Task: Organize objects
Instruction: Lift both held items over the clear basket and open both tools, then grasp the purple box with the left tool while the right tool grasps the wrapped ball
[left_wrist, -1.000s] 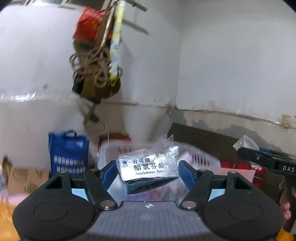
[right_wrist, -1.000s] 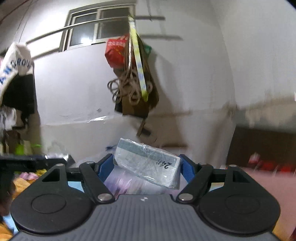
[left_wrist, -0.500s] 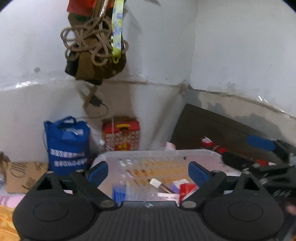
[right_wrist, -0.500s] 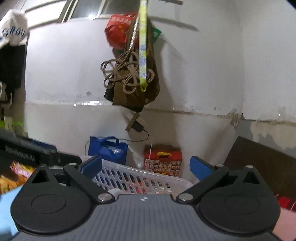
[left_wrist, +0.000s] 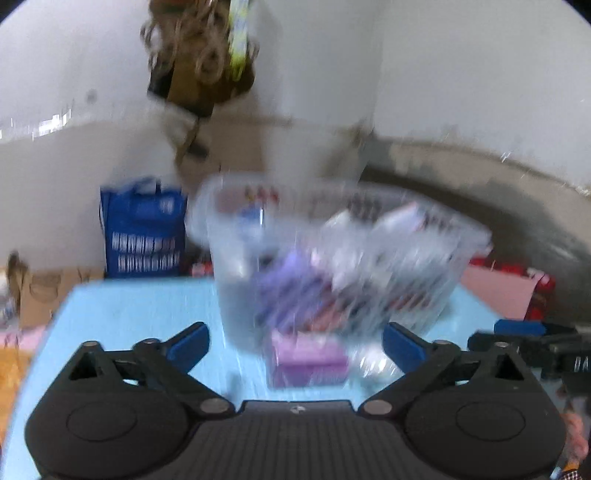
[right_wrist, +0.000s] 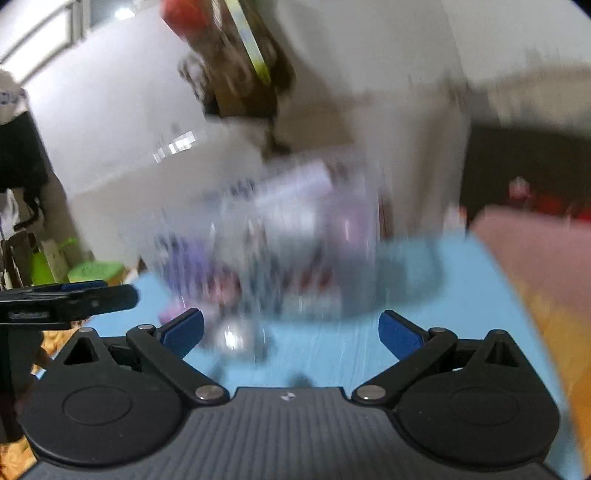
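From the left wrist, the left gripper (left_wrist: 295, 341) stands released and empty before a blurred clear plastic basket (left_wrist: 458, 236) on the light-blue table (left_wrist: 140, 314), while the right wrist shows the right gripper (right_wrist: 291, 330) likewise spread wide and empty, facing that basket.

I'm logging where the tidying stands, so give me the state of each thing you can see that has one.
left gripper: open, nothing between its fingers
right gripper: open, nothing held
basket: upright on the blue table, holding packets
purple box: on the table in front of the basket, outside it
blue bag: standing upright behind the table
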